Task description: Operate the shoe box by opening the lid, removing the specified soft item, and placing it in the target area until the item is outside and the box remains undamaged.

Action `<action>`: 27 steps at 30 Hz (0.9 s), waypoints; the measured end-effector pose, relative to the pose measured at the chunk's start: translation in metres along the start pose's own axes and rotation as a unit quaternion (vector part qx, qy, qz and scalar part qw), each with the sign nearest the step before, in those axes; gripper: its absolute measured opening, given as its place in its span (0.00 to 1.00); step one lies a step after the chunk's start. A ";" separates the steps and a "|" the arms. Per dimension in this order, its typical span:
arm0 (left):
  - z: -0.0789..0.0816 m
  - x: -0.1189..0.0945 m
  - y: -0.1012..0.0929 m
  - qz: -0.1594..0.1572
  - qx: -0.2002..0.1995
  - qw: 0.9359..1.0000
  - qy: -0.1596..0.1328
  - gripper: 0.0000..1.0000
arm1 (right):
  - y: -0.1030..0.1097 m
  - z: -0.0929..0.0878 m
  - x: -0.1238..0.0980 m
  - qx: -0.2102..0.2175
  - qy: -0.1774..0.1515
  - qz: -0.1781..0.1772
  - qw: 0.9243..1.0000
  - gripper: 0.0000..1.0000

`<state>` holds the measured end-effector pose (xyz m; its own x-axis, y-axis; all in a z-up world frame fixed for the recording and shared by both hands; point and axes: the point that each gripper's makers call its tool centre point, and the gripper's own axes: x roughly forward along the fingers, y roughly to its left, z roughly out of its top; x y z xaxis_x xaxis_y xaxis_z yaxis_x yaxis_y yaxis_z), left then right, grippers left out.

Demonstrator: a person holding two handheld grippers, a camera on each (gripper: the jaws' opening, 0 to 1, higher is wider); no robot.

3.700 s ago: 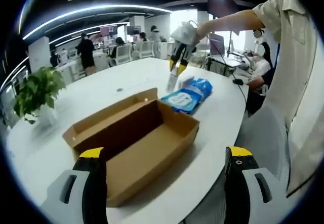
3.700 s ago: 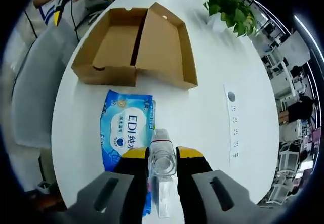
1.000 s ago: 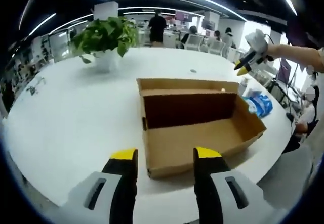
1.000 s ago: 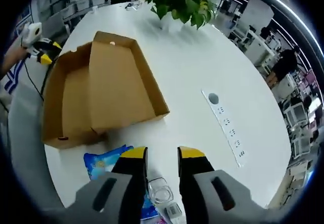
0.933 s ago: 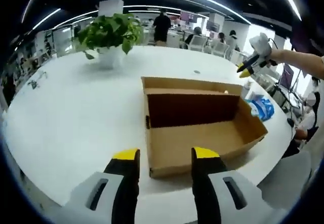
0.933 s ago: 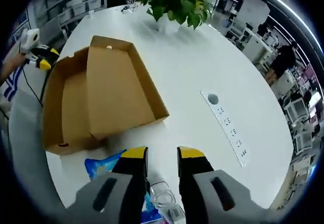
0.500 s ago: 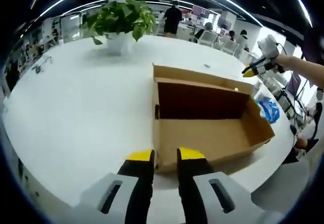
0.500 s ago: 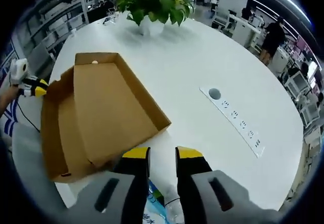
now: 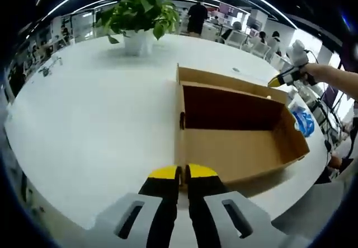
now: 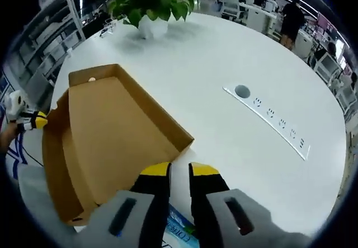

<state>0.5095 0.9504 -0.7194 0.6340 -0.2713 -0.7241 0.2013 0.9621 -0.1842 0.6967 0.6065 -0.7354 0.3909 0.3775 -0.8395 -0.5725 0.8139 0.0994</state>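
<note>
open-plan office | white meeting table [image 9: 84,119] | potted plant [image 9: 140,15] | desks, chairs, people behind

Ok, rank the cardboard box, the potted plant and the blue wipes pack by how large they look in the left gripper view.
1. Cardboard box, by far the largest.
2. Potted plant, clearly smaller, though it stands farther away, so its true size is unsure.
3. Blue wipes pack, smallest; it sits beyond the box and is partly hidden.

My left gripper [image 9: 181,172] has two black jaws with yellow tips on a grey body with slotted openings. My right gripper [image 10: 179,171] looks the same: yellow-tipped black jaws, grey slotted body.
</note>
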 end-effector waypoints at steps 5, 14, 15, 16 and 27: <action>0.000 0.001 0.000 0.001 -0.001 1.000 0.000 0.02 | -0.004 0.007 0.006 0.030 -0.014 -0.004 0.999 0.14; -0.001 0.002 0.001 0.005 0.002 1.000 0.002 0.01 | -0.001 0.002 0.018 0.071 -0.010 0.008 0.997 0.13; -0.001 0.002 0.001 0.005 0.001 1.000 0.002 0.01 | 0.001 0.002 0.019 0.077 -0.010 0.010 0.997 0.13; -0.001 0.002 0.001 0.005 0.000 1.000 0.002 0.01 | 0.002 0.002 0.022 0.089 -0.008 0.013 0.996 0.12; 0.000 0.003 0.001 0.004 -0.006 1.000 0.001 0.01 | 0.007 -0.006 0.033 0.184 0.010 0.006 0.983 0.10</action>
<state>0.5115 0.9501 -0.7221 0.6337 -0.2638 -0.7272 0.1868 0.9644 -0.1871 0.7019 0.6220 -0.7657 0.3687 0.3829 -0.8470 -0.2765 0.9152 0.2933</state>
